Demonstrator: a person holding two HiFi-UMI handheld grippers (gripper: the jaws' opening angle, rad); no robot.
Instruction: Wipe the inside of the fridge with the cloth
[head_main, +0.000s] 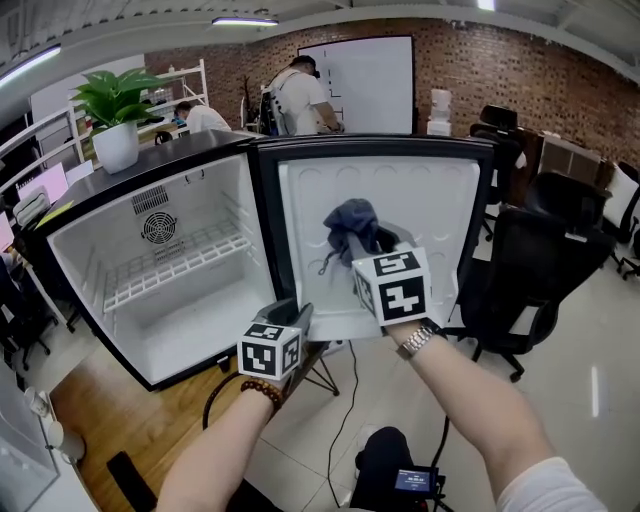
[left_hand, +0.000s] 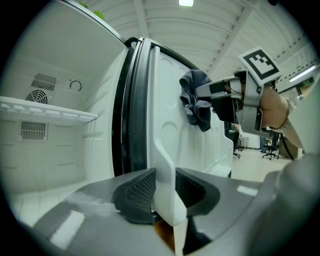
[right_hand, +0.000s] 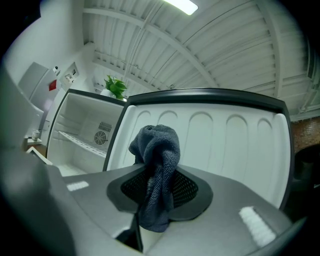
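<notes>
R claw (right_hand: 159, 186) clamps dark cloth (right_hand: 157, 145) against fridge door (right_hand: 225, 140) inner wall; L claw (left_hand: 165, 192) grips door's lower edge.

Left gripper (head_main: 293, 318): you hold it low, pointing slightly down; its jaws are clamped on the lower edge of the door (left_hand: 165, 200).
Right gripper (head_main: 372, 243): you hold it higher, just right of the left one, pointing level; its jaws pinch the cloth (right_hand: 157, 165), which bunches above the pads and hangs below them.
Left arm (head_main: 215, 450): your bare forearm reaches up from the bottom edge of the head view.
Right arm (head_main: 480, 410): your bare forearm stretches in from lower right.
Spacing: your two grippers are near each other but apart.
</notes>
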